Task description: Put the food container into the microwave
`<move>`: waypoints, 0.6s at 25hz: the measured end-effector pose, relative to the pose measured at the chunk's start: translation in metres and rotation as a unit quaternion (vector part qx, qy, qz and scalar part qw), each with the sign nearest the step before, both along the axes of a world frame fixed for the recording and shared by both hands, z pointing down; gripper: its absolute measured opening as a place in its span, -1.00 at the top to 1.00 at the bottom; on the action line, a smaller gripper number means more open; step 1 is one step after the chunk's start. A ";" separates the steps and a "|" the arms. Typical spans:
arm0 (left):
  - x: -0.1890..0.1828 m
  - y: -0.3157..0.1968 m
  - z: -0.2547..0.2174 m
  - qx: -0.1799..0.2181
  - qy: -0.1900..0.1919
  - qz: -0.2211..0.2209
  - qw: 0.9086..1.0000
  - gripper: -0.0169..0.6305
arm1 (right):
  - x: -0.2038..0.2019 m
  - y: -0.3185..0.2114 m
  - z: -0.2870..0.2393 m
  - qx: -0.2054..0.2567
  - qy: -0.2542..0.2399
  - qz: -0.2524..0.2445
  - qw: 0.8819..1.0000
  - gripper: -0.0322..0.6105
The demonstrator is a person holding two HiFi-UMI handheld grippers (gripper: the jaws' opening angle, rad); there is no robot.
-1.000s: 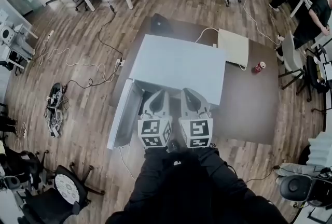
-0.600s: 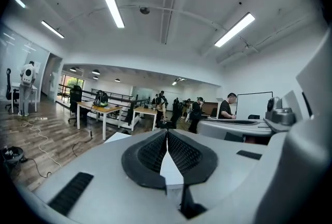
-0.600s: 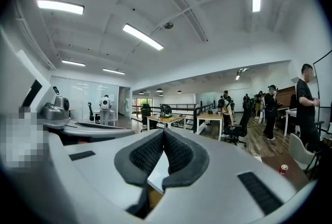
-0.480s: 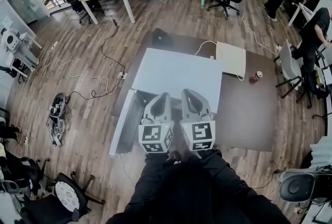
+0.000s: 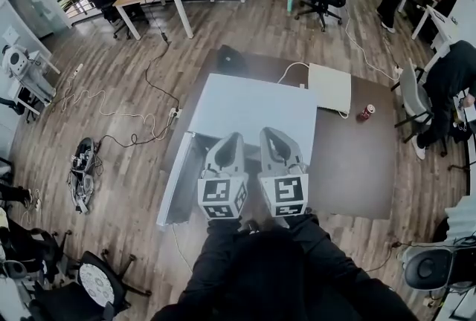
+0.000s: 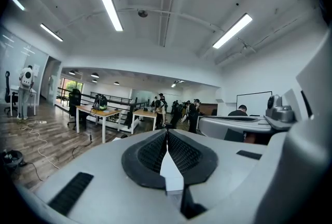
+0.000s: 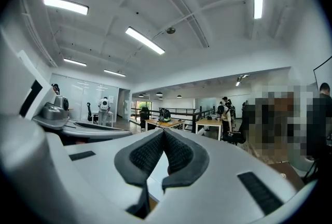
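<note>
On the wooden floor (image 5: 111, 37) at the left, loose cables (image 5: 111, 100) are trailing toward the dark brown table (image 5: 353, 163), which is carrying the microwave (image 5: 253, 108) on its left half. The microwave's door (image 5: 172, 182) is standing swung open along the table's left edge, near the front-left corner, and its pale top is facing up at the head camera. The person is standing at the table's front edge in dark trousers (image 5: 260, 267), holding both tools side by side over the microwave's front edge and pointing them toward the table's far edge. The left gripper (image 5: 232, 138) is sitting just right of the open door; in the left gripper view its ribbed dark pads (image 6: 153, 150) are pressing together at the tips and gripping nothing, with only a sliver of white surface showing in the gap below. The right gripper (image 5: 269, 132) is hovering just beside it, apart from it, and in the right gripper view its pads (image 7: 179, 153) are likewise meeting at the tips, clenched and empty. Both gripper views are looking up and out over the office ceiling and distant desks. The food container is not showing in any view. Right of the microwave, near the table's far edge, a flat white slab (image 5: 331, 87) with a cable is lying, and a red can (image 5: 364, 114) is standing just beyond it by the right edge.
</note>
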State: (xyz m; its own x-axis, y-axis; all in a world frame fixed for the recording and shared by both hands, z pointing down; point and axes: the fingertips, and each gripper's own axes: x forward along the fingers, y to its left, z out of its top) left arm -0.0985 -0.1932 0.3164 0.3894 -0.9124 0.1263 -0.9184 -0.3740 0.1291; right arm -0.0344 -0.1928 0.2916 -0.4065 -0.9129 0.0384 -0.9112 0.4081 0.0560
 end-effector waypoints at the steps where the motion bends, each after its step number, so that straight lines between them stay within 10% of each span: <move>1: 0.000 0.000 0.001 0.000 -0.001 0.000 1.000 0.84 | 0.000 0.000 0.001 0.000 -0.001 0.000 1.000 0.83; 15: 0.003 0.001 0.007 -0.006 -0.007 0.000 1.000 0.84 | 0.003 0.000 0.004 0.001 -0.004 -0.001 1.000 0.83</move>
State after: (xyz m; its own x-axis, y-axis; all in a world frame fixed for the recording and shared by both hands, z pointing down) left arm -0.0959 -0.1927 0.3238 0.3877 -0.9105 0.1437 -0.9201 -0.3728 0.1204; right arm -0.0314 -0.1927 0.2960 -0.4082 -0.9123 0.0342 -0.9110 0.4095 0.0498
